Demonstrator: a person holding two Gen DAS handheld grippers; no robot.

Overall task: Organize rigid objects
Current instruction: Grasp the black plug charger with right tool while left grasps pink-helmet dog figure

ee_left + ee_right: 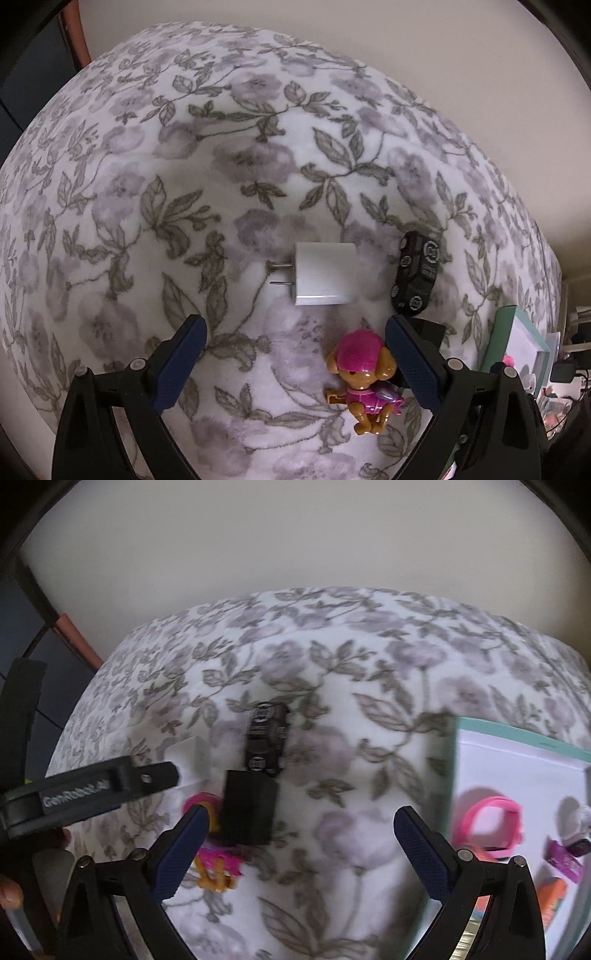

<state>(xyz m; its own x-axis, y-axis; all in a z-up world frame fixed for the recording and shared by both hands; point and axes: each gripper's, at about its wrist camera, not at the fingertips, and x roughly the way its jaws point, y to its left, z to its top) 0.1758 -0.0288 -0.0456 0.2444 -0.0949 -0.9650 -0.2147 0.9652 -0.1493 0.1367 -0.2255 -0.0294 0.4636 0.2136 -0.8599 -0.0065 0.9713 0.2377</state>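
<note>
Grey-lilac floral blanket, white charger, black toy car, pink/tan pup fig., teal-rimmed tray.

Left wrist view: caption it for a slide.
Open left gripper hovers over a floral blanket, with a pup figure between its fingers, near a white charger and black car.

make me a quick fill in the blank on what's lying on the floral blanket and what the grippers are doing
1. The white charger lies with its metal prongs pointing ____ in the left wrist view.
2. The toy car beside the charger is ____ in colour.
3. The puppy figure wears a ____ helmet.
4. The left gripper and the right gripper both hold ____.

Missing words: left; black; pink; nothing
</note>
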